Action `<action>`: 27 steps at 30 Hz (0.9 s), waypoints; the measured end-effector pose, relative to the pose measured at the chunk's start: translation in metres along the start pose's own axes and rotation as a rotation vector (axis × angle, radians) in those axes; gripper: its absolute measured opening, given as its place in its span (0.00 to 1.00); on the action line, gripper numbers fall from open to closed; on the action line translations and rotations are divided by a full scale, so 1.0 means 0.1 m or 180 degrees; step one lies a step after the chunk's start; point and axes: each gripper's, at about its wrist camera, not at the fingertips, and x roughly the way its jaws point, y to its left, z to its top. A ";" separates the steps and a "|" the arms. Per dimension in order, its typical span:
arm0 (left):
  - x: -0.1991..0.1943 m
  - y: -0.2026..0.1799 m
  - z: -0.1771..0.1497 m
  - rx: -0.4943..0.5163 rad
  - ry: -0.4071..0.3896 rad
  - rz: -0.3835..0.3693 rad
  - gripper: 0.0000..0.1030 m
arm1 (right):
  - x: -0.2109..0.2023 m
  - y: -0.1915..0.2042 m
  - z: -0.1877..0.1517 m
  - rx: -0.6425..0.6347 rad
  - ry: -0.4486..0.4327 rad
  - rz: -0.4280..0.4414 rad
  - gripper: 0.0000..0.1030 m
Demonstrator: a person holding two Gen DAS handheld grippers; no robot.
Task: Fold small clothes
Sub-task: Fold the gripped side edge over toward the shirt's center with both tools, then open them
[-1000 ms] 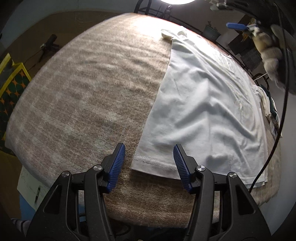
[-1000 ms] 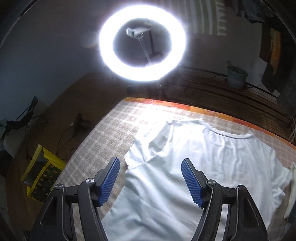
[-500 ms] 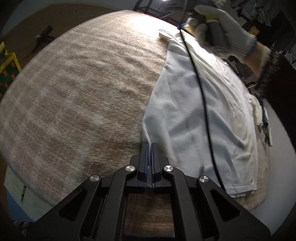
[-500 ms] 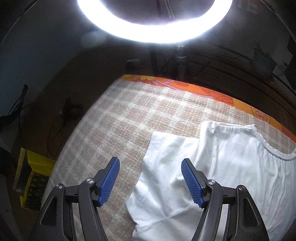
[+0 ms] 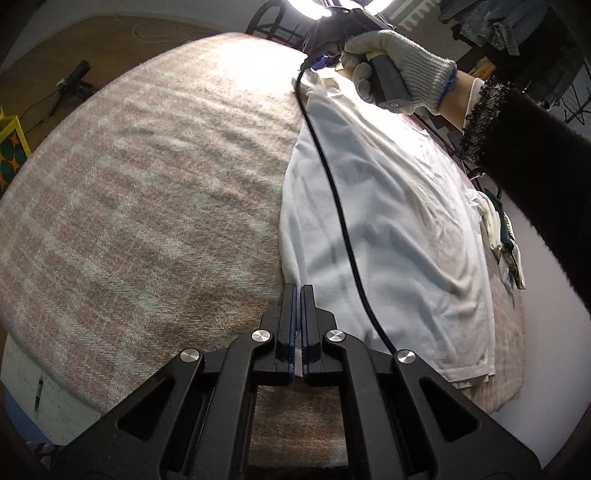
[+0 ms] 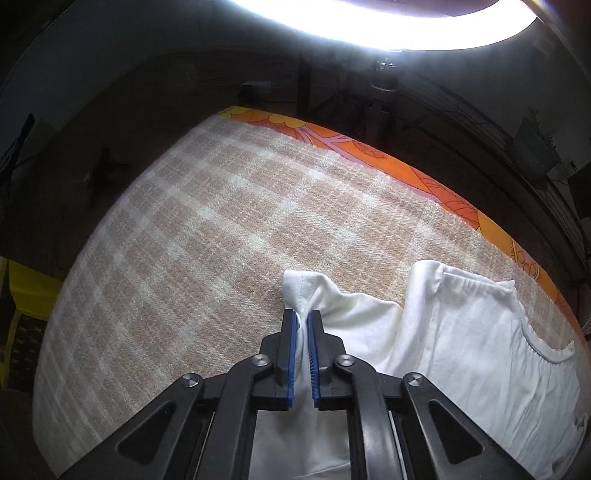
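Note:
A white T-shirt (image 5: pixel 399 221) lies flat on the beige checked blanket (image 5: pixel 147 184). My left gripper (image 5: pixel 297 291) is shut on the shirt's near left hem corner, which bunches up at its tips. In the right wrist view my right gripper (image 6: pixel 302 319) is shut on the white sleeve (image 6: pixel 306 288), pinching its edge; the shirt's body and neckline (image 6: pixel 480 350) spread to the right. The left wrist view shows the gloved hand holding the right gripper (image 5: pixel 391 70) at the shirt's far end, its black cable (image 5: pixel 332 184) trailing across the shirt.
The blanket (image 6: pixel 184 240) extends wide to the left of the shirt. An orange patterned edge (image 6: pixel 406 170) marks the far side. A ring light (image 6: pixel 369 22) glares overhead. Folded items (image 5: pixel 506 236) lie at the right edge. A yellow object (image 6: pixel 26 291) sits on the floor left.
My left gripper closed on the hem corner and holds it. My right gripper came down over the sleeve and closed on it.

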 end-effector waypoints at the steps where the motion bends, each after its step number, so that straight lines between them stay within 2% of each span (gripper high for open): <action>1: -0.02 0.00 0.00 0.0020 -0.0020 0.0002 0.00 | -0.04 -0.04 0.00 0.0030 -0.0036 0.0068 0.03; 5: -0.13 -0.08 -0.01 0.0162 -0.0107 -0.0022 0.00 | -0.24 -0.28 -0.01 0.0171 -0.0226 0.0394 0.02; 11: -0.22 -0.38 -0.04 0.0521 -0.0230 -0.0012 0.00 | -0.59 -0.67 -0.13 0.0352 -0.0508 0.0724 0.02; 16: -0.18 -0.68 -0.11 0.0812 -0.0234 -0.0062 0.00 | -0.77 -1.08 -0.34 0.0505 -0.0734 0.0888 0.02; 21: -0.08 -1.08 -0.25 0.1249 -0.0134 -0.0194 0.00 | -0.83 -1.69 -0.64 0.0783 -0.0861 0.0921 0.02; 24: 0.07 -1.27 -0.34 0.1419 0.0006 -0.0252 0.00 | -0.78 -2.04 -0.83 0.0985 -0.0820 0.0830 0.02; 27: 0.18 -1.38 -0.40 0.1511 0.0099 -0.0241 0.00 | -0.66 -2.19 -0.93 0.1047 -0.0751 0.0753 0.02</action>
